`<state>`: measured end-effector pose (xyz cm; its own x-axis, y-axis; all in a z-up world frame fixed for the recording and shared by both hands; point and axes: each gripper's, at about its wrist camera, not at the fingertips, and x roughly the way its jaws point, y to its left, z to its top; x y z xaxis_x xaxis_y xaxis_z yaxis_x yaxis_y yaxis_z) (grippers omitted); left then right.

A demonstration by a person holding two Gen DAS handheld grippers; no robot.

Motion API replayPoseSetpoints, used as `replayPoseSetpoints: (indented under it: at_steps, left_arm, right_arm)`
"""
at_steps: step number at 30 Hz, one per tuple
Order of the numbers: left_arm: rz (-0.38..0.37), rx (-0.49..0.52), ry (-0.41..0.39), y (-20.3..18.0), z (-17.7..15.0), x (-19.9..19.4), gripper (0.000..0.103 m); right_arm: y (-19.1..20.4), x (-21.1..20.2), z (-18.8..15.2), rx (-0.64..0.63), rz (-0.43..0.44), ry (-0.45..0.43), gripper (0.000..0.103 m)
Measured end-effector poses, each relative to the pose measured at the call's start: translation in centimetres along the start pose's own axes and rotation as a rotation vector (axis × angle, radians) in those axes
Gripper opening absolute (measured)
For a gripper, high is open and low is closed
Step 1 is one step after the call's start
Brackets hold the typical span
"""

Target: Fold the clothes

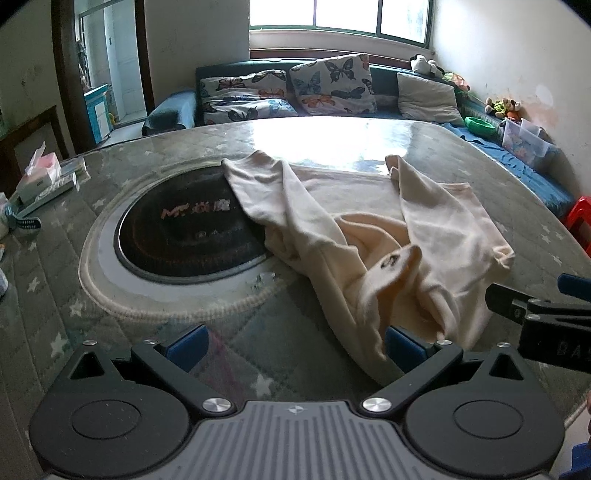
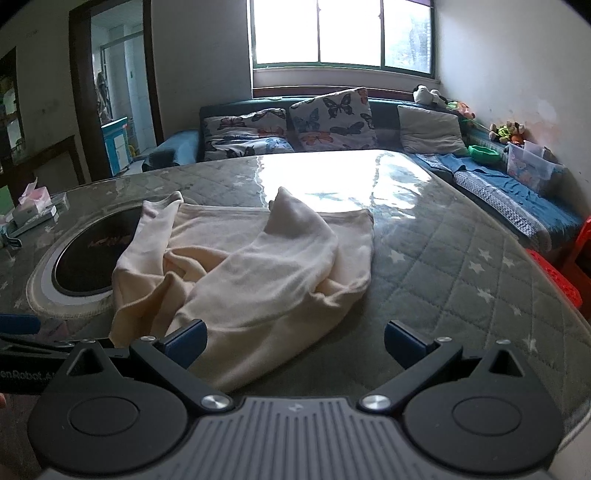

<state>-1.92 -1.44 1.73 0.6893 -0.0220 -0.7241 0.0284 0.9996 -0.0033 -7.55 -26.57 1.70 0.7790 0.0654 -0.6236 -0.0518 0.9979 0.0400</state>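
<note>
A cream garment [image 1: 369, 236] lies crumpled on a round table [image 1: 147, 325] covered in a grey quilted star-print cloth under a clear sheet. Its near folds bunch over one another, so the collar and front cannot be made out; both sleeves stretch toward the far side. From the left wrist a small dark mark shows on a raised fold near the middle, which the right wrist view does not show. The garment's left part overlaps the edge of a black round cooktop [image 1: 184, 236] set into the table; its lettering is readable only from the left wrist, and the cloth hides much of it in the right view.

The left gripper [image 1: 295, 345] has its blue-padded fingers spread wide, holding nothing; the garment's near hem lies just by its right pad. The right gripper [image 2: 295, 341] is likewise spread apart and empty, with the garment's near edge lying between its fingers, close to the left one. Each view catches the other gripper only at its frame edge, cut off.

Glare from the window [image 2: 340, 33] washes out the table's far half. Beyond it stands a sofa [image 1: 384, 85] with butterfly cushions [image 1: 332, 83].
</note>
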Motion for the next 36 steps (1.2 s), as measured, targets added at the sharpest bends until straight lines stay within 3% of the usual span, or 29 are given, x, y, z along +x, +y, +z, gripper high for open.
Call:
replayPoseSetpoints:
  at_steps: [19,36]
  left_arm:
    - [0.027,-0.005,0.009,0.5,6.3,3.4,0.103]
    - [0.06,0.007,0.001,0.8,11.3,8.0,0.103]
  right_arm:
    - [-1.4,6.3,6.3,-0.045,0.049,0.029,0.103]
    - [-3.1,13.4,10.9,-0.035,0.1,0.065,0.084]
